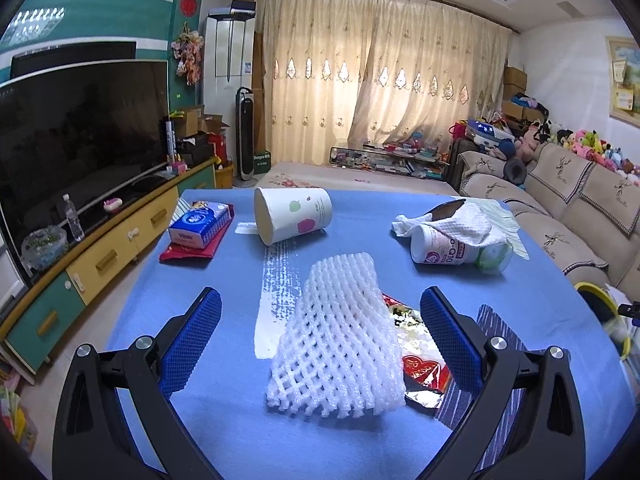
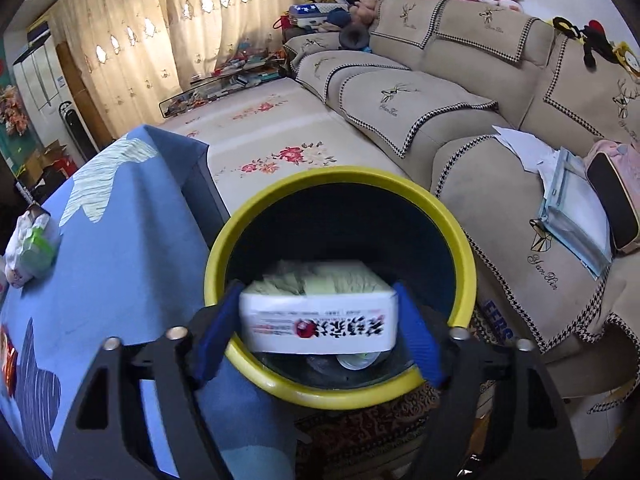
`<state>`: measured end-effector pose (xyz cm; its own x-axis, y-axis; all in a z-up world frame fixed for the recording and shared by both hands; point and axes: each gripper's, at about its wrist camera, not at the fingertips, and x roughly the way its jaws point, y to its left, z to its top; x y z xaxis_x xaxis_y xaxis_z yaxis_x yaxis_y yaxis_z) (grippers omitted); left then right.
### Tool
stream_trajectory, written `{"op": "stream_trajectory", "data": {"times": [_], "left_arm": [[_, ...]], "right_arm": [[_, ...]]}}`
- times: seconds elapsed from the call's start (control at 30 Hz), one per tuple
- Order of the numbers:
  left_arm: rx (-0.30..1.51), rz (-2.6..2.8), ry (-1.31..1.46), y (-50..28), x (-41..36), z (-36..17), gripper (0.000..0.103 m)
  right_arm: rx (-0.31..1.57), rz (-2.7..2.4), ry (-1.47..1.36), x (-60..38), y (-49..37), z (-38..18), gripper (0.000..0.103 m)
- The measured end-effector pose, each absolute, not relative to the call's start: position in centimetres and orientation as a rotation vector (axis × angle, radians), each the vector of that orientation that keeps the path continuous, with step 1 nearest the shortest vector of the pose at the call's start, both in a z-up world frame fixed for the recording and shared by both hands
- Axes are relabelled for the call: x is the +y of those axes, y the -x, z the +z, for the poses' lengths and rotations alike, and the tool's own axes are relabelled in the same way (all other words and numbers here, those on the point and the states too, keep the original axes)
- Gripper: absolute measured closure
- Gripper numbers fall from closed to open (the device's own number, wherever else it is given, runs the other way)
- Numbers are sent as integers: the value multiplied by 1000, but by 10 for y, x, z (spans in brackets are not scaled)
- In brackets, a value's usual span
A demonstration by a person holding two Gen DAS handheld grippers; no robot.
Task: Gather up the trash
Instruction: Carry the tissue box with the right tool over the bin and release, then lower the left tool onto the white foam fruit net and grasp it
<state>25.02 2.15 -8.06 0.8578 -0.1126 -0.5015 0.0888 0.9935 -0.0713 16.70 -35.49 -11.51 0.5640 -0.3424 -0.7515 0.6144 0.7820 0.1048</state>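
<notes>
A blue-clothed surface (image 1: 224,432) stands in a living room with a sofa (image 2: 472,120) and curtains (image 1: 360,80). The left tongs (image 1: 320,320) are spread around a white foam net (image 1: 340,340). The right tongs (image 2: 318,332) are spread, a white tissue pack (image 2: 320,308) between them over the yellow-rimmed bin (image 2: 464,248).

Cream curtains (image 1: 384,80) glow across the far wall, with a beige sofa (image 2: 460,92) opposite a television (image 1: 76,128).

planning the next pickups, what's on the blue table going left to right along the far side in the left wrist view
tissue pack → tipped paper cup → white bottle lying under a white cloth
</notes>
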Motion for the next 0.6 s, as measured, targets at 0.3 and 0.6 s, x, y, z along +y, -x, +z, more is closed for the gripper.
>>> {"op": "stream_trajectory", "data": {"times": [0.3, 0.6], "left_arm": [[556, -130, 34, -254, 15, -86, 5], [685, -150, 23, -273, 7, -105, 8]], "right_arm": [[779, -540, -374, -349, -168, -108, 25], [793, -489, -371, -338, -172, -109, 25]]}}
